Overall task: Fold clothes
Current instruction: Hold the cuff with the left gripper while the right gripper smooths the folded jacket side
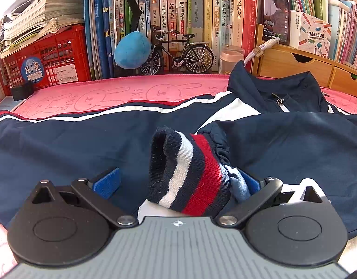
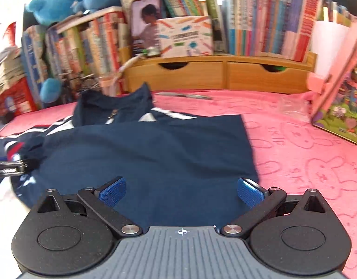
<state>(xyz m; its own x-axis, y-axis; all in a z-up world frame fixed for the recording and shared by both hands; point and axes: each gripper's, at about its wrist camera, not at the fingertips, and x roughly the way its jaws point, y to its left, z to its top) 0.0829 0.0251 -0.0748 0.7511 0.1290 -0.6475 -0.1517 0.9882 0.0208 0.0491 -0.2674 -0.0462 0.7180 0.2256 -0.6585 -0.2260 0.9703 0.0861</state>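
- Nearest the left wrist camera, the left gripper has its blue pads spread wide, and a striped knit cuff – navy, white and red – stands up between them, leaning against the right-hand pad; whether that pad actually presses the cloth, I cannot tell.
- That cuff ends a sleeve of the navy jacket, which lies spread over the pink mat that covers the tabletop.
- Its collar stands up toward the back edge of the mat, with the zipper pull just below it.
- White and red stripes run along the jacket's far side, toward the left edge.
- Seen from the right wrist, the right gripper is also wide open, hovering over the navy cloth at the near edge of the mat and gripping nothing.
- The jacket's folded right edge runs straight, with bare mat printed with rabbit outlines beyond it.
- Behind the mat stand rows of books, a red crate at the left, a model bicycle, a blue plush toy and a wooden drawer unit (a phone leans upright on top of it).
- This view is blurred, so small details at the back are hard to read.
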